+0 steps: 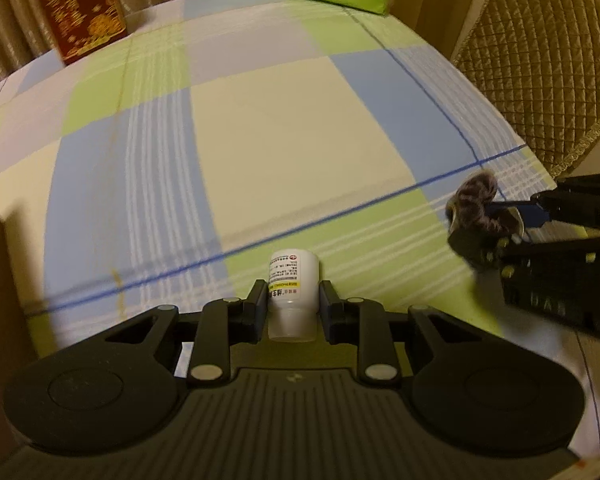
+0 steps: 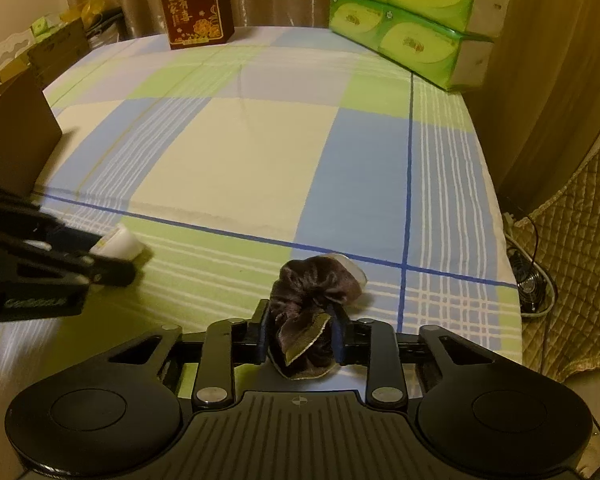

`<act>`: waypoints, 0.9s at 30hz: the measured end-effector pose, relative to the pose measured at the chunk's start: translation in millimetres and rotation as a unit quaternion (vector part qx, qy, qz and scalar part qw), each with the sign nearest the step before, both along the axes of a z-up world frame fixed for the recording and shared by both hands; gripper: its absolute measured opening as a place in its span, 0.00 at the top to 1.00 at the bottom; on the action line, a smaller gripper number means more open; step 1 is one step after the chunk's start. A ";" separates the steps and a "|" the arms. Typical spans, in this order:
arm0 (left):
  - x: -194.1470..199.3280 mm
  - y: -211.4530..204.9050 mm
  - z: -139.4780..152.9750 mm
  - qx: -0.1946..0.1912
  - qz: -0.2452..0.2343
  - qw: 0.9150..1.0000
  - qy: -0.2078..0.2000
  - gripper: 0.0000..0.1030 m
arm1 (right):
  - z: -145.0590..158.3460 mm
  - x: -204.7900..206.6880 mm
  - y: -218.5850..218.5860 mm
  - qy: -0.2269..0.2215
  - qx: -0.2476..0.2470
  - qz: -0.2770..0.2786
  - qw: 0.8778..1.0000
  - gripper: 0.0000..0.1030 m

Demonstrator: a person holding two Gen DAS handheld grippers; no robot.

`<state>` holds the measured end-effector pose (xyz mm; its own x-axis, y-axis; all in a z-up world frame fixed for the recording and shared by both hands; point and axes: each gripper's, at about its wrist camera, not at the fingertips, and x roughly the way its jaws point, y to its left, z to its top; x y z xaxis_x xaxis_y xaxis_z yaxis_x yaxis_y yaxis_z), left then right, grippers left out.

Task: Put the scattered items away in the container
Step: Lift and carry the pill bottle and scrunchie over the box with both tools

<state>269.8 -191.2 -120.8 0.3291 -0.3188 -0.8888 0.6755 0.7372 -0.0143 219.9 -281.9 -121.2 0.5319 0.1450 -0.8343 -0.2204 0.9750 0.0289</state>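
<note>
My left gripper (image 1: 293, 300) is shut on a small white medicine bottle (image 1: 294, 284) with a printed label, held over the checked cloth. It also shows in the right wrist view (image 2: 118, 246) at the left. My right gripper (image 2: 302, 330) is shut on a dark brown velvet scrunchie (image 2: 308, 296) with a tag, held above the cloth. The scrunchie also shows in the left wrist view (image 1: 476, 204) at the right, in the right gripper's fingers. A brown cardboard box wall (image 2: 18, 144), the container, stands at the left edge; its inside is hidden.
A checked blue, green and cream cloth (image 2: 260, 152) covers the table. A dark red gift box (image 2: 194, 8) stands at the back. Green tissue packs (image 2: 412, 16) are stacked at the back right. A quilted chair (image 1: 540, 68) stands off the table's right side.
</note>
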 end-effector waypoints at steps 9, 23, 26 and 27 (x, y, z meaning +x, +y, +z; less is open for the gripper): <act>-26.9 35.0 4.2 0.001 0.023 1.000 0.020 0.78 | 2.0 -13.5 -1.1 0.016 0.020 0.002 1.000 0.80; -62.0 80.3 12.8 0.000 0.069 0.997 0.032 0.78 | 12.7 -59.5 27.9 0.045 0.054 0.059 0.996 0.81; -67.2 89.2 17.1 -0.003 0.078 0.997 0.029 0.78 | 17.7 -67.5 42.4 0.046 0.054 0.082 0.994 0.81; -69.3 93.4 19.1 -0.004 0.083 0.996 0.028 0.78 | 20.0 -70.3 48.2 0.045 0.054 0.090 0.993 0.81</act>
<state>200.5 -97.8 -101.7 0.3282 -0.2717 -0.9047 0.5424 0.8383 -0.0550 149.6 -233.7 -101.2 0.4127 0.3227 -0.8518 -0.3833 0.9098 0.1589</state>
